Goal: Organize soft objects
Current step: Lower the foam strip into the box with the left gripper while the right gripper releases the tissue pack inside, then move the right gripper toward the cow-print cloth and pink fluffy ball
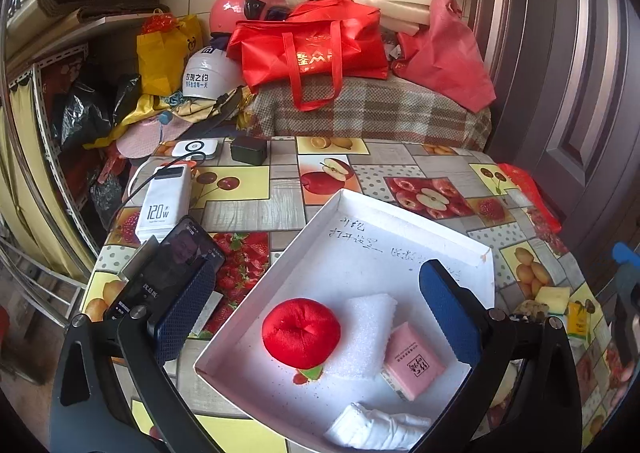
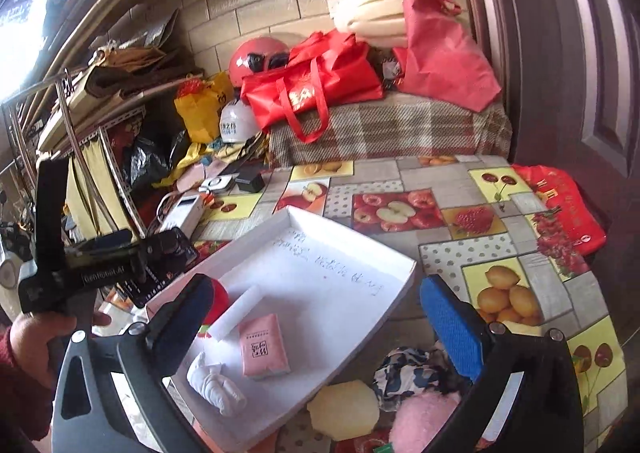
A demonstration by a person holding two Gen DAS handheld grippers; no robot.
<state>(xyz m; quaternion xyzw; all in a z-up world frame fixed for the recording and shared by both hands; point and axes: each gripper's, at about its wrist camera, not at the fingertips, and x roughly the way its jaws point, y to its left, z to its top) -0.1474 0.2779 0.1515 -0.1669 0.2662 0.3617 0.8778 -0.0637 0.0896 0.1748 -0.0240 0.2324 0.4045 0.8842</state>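
A white shallow tray (image 1: 360,253) lies on the fruit-print tablecloth. In it sit a red plush apple (image 1: 301,333), a white foam piece (image 1: 366,333), a pink tissue pack (image 1: 412,361) and a rolled white cloth (image 1: 376,429). My left gripper (image 1: 316,313) hovers above them, open, gripping nothing. My right gripper (image 2: 318,321) is open too, over the tray's (image 2: 352,253) near right edge. Beside the tray lie a yellow sponge (image 2: 344,409), a patterned cloth (image 2: 404,373) and a pink fluffy item (image 2: 424,417). A blue finger hides most of the plush apple (image 2: 218,299).
A white power bank (image 1: 164,205), a phone (image 1: 176,265) and a black box (image 1: 248,149) lie left of the tray. Red bags (image 1: 308,49), helmets and foam are piled on a plaid-covered seat behind. A door (image 1: 560,93) stands at the right. A hand (image 2: 28,337) holds the left gripper.
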